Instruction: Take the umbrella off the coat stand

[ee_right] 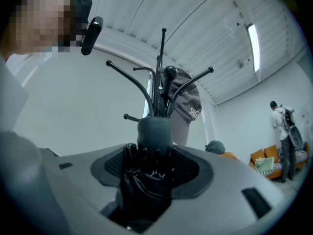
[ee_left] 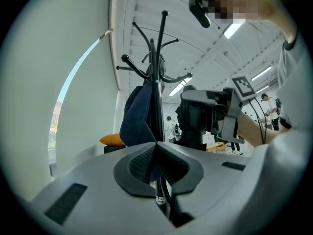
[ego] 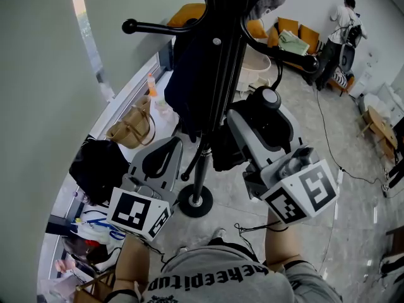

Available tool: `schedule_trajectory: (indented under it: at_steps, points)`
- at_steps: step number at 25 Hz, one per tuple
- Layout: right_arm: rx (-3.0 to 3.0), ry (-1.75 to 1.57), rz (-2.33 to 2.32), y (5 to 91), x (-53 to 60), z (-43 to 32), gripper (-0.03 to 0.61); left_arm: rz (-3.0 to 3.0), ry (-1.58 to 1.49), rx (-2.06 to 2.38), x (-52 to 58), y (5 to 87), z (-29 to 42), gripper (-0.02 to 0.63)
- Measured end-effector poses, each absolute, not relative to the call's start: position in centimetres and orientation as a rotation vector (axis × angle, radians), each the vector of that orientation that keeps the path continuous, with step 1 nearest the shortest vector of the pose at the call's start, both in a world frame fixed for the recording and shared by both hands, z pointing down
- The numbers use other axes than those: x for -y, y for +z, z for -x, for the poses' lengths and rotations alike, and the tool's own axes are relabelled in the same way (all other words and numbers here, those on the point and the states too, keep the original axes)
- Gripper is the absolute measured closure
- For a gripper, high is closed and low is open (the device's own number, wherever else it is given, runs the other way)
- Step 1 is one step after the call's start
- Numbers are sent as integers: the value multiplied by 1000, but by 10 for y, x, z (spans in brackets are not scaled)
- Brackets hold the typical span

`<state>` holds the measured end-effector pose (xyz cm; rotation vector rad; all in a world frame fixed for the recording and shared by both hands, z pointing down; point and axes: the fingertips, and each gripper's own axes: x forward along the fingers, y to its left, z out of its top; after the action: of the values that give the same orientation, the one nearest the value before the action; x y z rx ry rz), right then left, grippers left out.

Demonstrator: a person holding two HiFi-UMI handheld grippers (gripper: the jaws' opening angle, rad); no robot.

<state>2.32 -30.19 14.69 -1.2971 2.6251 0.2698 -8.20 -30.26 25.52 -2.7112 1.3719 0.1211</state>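
Umbrella [ee_right: 146, 177], black and folded, stands upright between the pads of your right gripper [ee_right: 152, 154]. The pads clamp its bundled ribs at a wide spread. It is close beside the pole of the coat stand [ego: 201, 172], under the hooks; cannot tell if it is free of them. Your left gripper [ee_left: 156, 148] is closed round the pole. In the way are a navy garment [ego: 192, 81] draped against the pole and a grey cap [ee_right: 188, 102] on a hook above. Tan handbag [ego: 130, 131] lies on the window ledge, well apart from the stand.
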Motion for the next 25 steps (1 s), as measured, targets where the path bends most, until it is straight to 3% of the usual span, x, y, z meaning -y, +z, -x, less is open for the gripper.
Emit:
schedule_trajectory:
  at_steps: [25]
  points:
    - [-2512,346,1362,117,271,-52,334,2726,145,-1321,294,251,73,597]
